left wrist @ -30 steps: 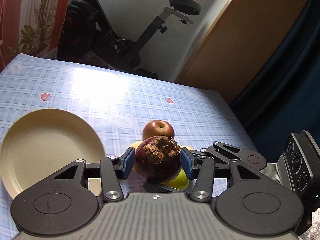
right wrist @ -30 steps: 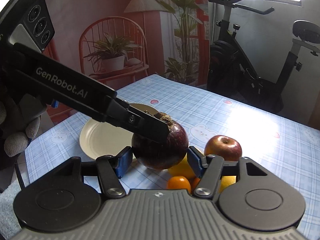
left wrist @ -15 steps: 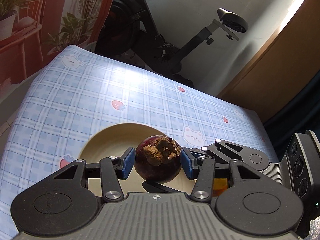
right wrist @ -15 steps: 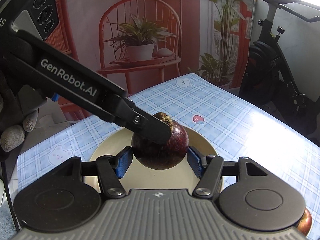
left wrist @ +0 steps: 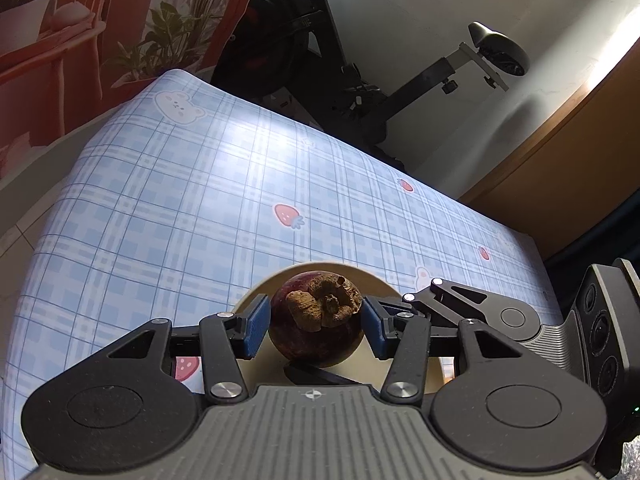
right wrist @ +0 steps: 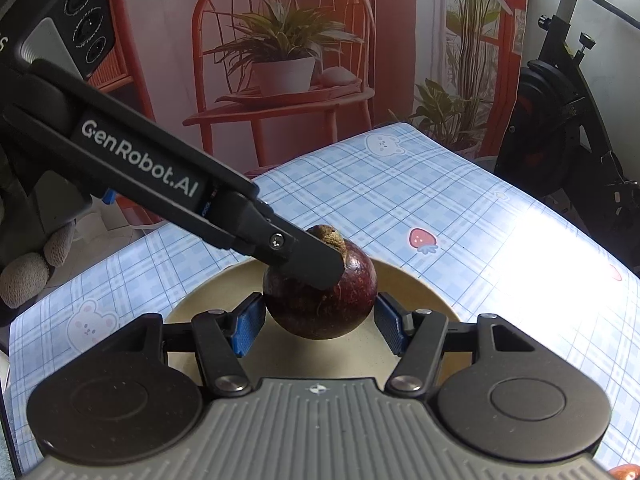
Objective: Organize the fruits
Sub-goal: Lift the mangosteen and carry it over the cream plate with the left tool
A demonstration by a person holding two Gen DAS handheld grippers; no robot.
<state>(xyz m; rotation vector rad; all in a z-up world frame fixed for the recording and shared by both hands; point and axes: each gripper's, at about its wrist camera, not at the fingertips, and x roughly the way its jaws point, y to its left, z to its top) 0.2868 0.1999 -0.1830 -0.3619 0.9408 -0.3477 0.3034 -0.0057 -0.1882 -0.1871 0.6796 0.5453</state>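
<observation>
A dark purple mangosteen (left wrist: 316, 328) with a dry brown cap sits between the blue pads of my left gripper (left wrist: 314, 326), which is shut on it, above a cream plate (left wrist: 352, 270). In the right wrist view the mangosteen (right wrist: 320, 300) is over the plate (right wrist: 416, 280), with the left gripper's black finger (right wrist: 296, 248) across its top. My right gripper (right wrist: 318, 322) flanks the fruit with small gaps at both pads, so it is open.
The table (left wrist: 192, 208) has a blue plaid cloth with bears and strawberries. An exercise bike (left wrist: 360, 60) stands past its far edge, and a red chair with a potted plant (right wrist: 280, 60) stands beside it. A red apple's edge (right wrist: 624, 472) shows at bottom right.
Both grippers moved left with the mangosteen, from above the fruit pile to above the plate. The apple and the orange and yellow fruits have left the left wrist view.
</observation>
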